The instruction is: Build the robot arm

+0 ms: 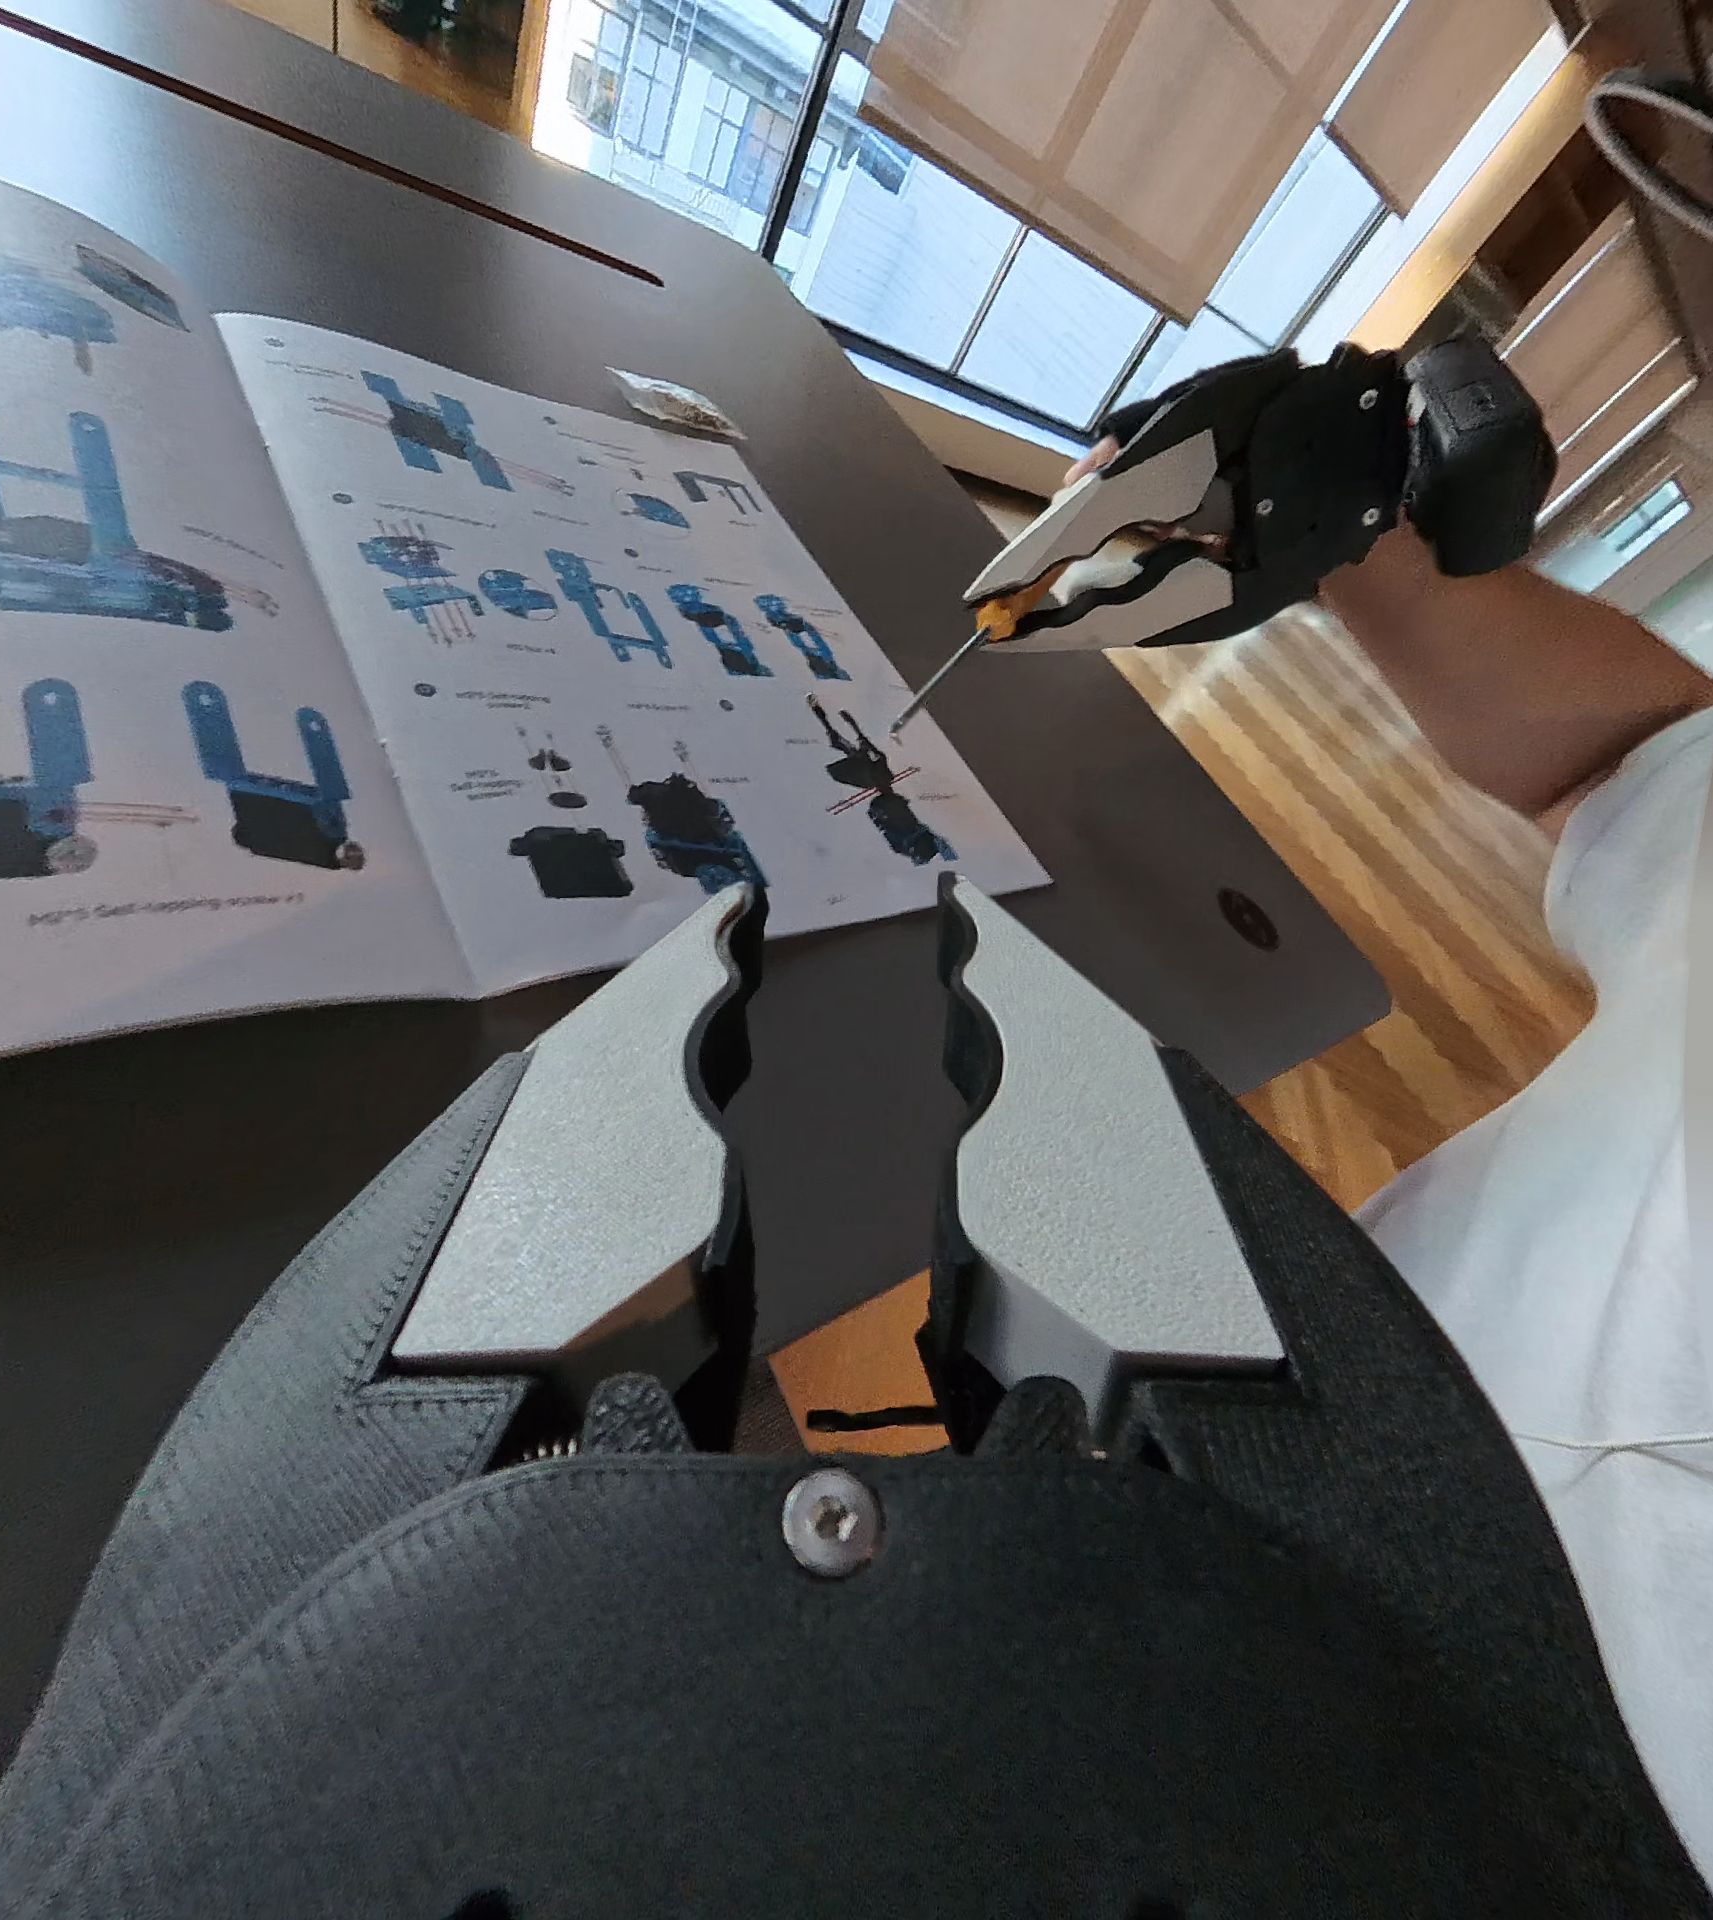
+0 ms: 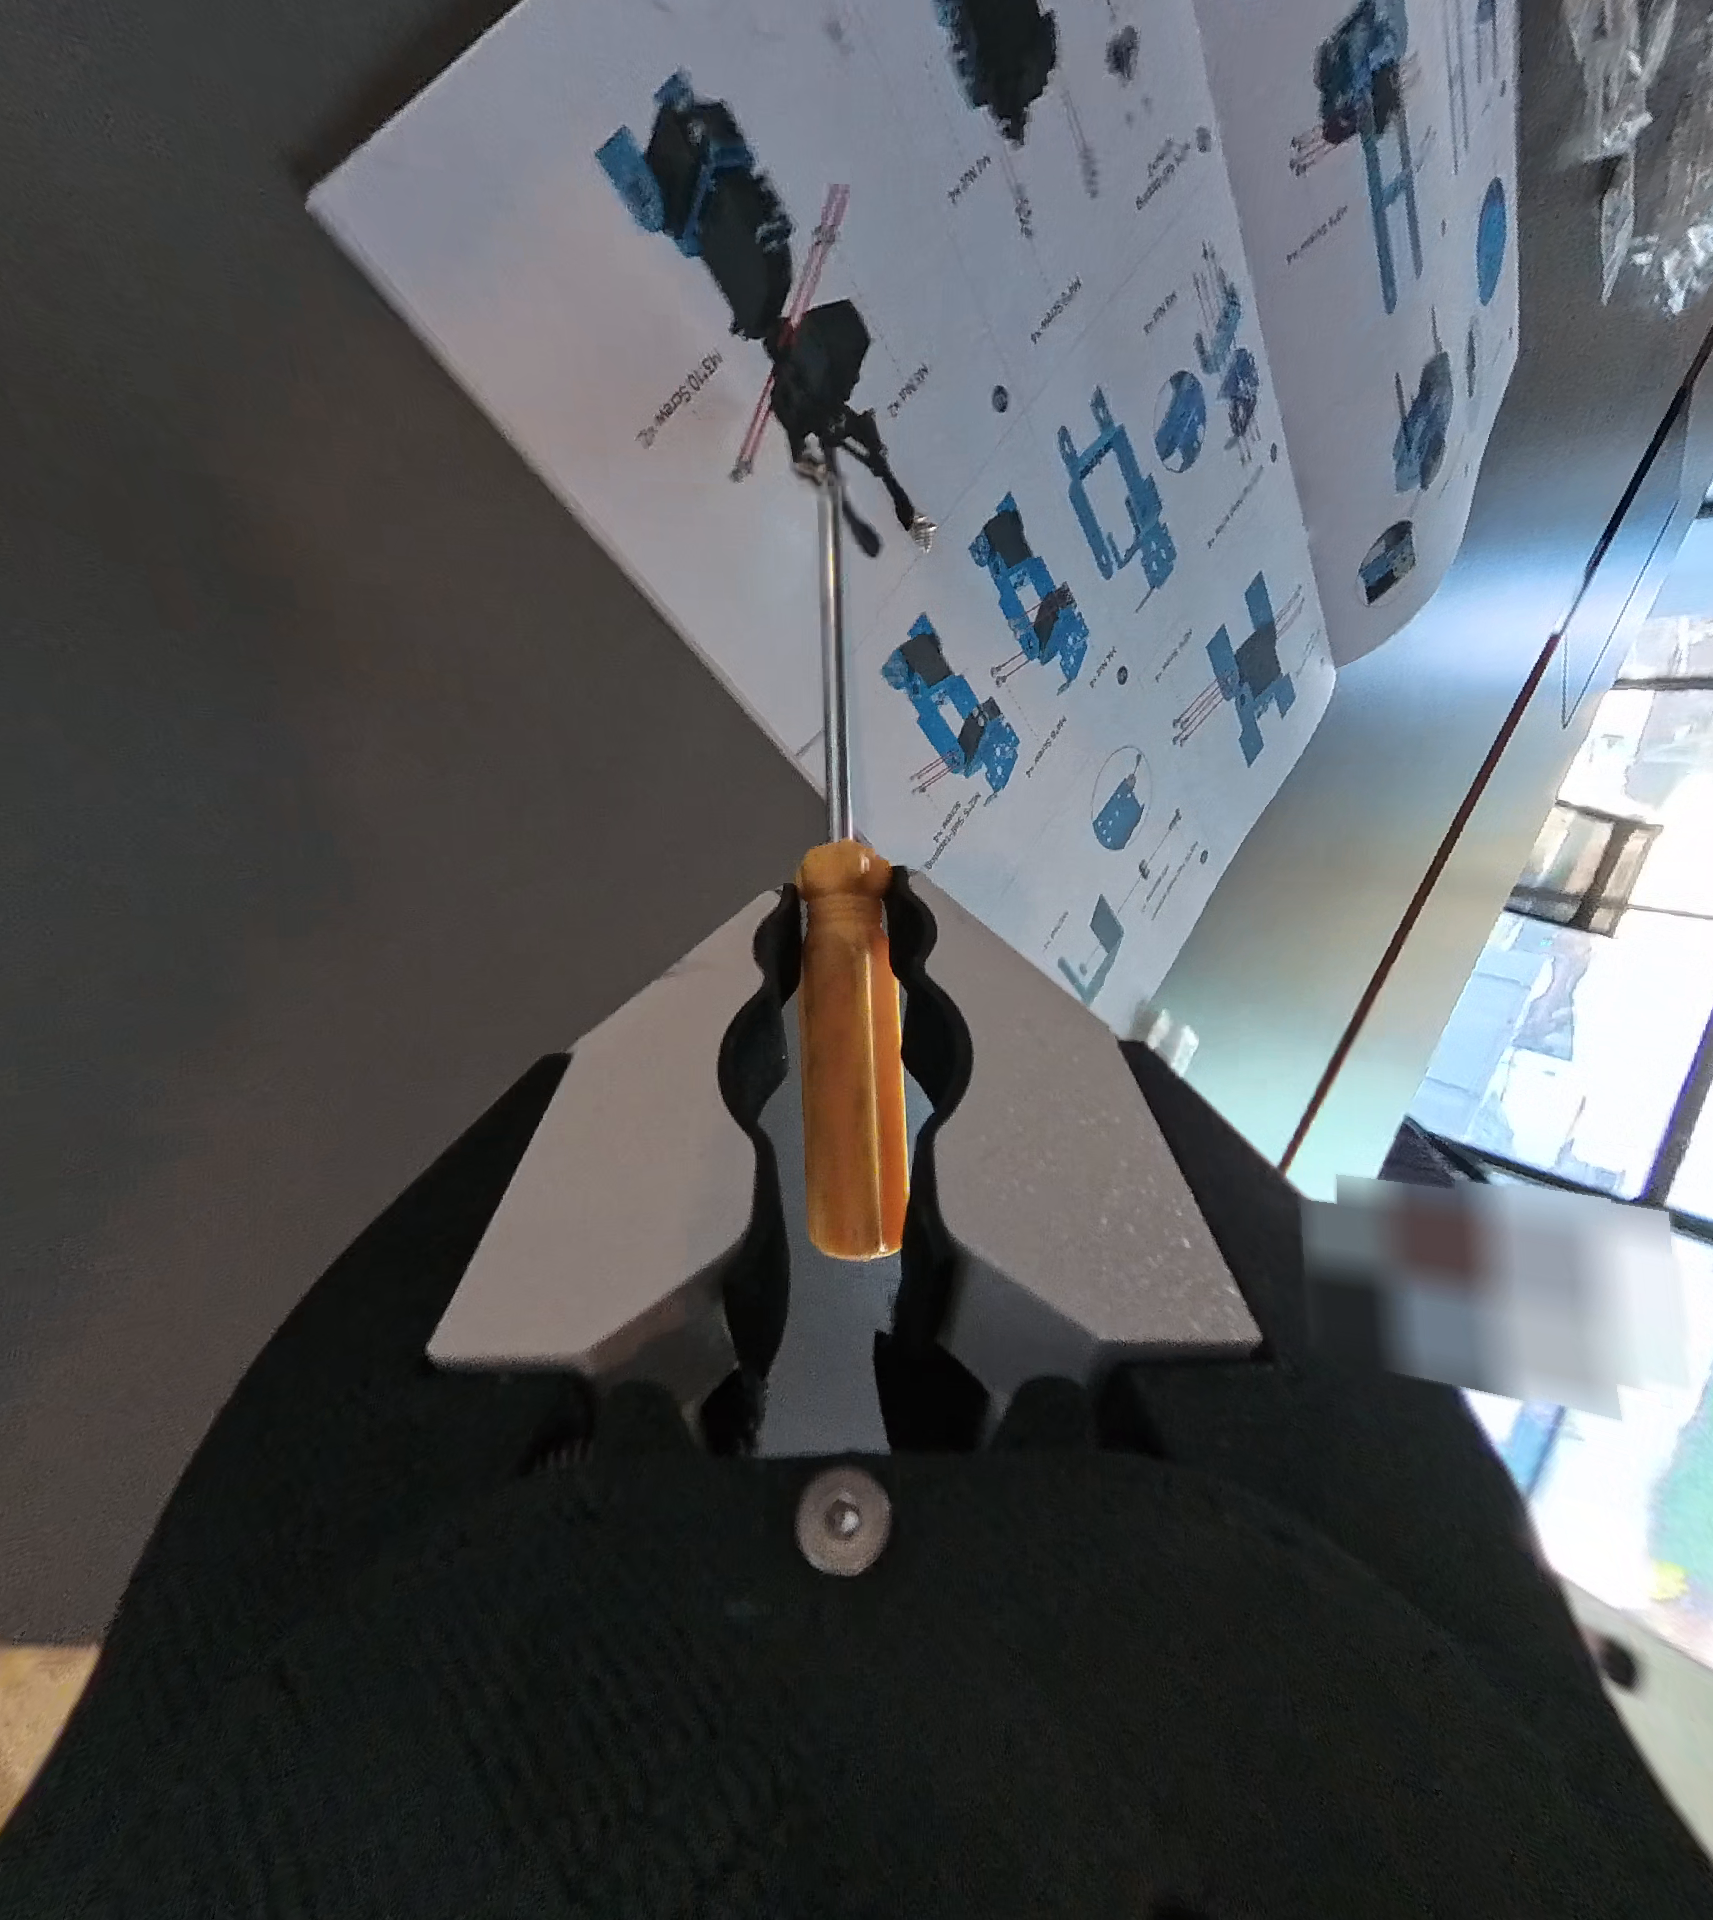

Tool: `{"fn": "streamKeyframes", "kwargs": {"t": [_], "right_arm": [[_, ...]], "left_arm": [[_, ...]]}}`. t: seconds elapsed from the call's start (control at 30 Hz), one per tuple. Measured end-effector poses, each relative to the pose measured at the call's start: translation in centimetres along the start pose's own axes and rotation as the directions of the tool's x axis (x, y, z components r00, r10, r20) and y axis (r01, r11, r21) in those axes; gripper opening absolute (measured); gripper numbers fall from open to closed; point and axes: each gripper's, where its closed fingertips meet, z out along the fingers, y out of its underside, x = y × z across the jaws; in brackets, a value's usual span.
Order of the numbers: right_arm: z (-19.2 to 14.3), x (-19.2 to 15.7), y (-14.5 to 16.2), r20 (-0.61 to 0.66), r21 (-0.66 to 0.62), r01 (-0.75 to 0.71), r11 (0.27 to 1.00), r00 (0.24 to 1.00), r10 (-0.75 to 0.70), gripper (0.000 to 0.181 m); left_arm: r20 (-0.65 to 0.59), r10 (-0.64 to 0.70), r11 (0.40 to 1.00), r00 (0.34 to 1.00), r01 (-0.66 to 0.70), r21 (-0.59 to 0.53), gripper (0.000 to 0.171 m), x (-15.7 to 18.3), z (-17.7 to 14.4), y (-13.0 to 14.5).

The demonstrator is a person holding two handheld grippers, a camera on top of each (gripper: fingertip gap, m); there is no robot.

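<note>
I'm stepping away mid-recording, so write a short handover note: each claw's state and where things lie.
Right claw: shut on the amber-handled screwdriver, its tip over a small screw on the open instruction booklet.
Left claw: open, empty, above the dark table at the booklet's near edge.
A second screw lies beside the first; a small clear bag sits past the booklet.
Done or left: cannot tell.

Dark table, striped wood floor, large daylight-bright windows, wooden panelling.
</note>
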Motion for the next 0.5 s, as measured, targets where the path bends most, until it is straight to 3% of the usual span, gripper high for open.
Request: {"fn": "streamKeyframes", "kwargs": {"t": [0.13,0.3,0.43,0.5], "right_arm": [[-0.9,1.0,-1.5,-0.085,0.119,-0.213,0.97,0.971,0.223,0.015],[-1.8,1.1,-3.7,-0.199,0.196,-0.248,0.949,0.937,0.286,0.015],[-2.6,1.2,-4.7,-0.252,0.207,-0.232,0.951,0.926,0.281,0.015],[-3.1,1.5,-5.0,-0.271,0.215,-0.234,0.948,0.919,0.288,0.015]], "left_arm": [[-0.068,0.024,0.999,0.997,-0.026,-0.037,0.027,1.4,3.0,0.1],[-0.176,0.087,0.995,0.981,-0.093,-0.031,0.013,4.2,7.2,-1.1],[-0.151,0.13,0.99,0.98,-0.136,-0.026,0.01,5.0,9.5,-1.5],[-0.044,0.154,0.988,0.987,-0.155,-0.024,0.013,4.0,10.3,-1.5]]}}
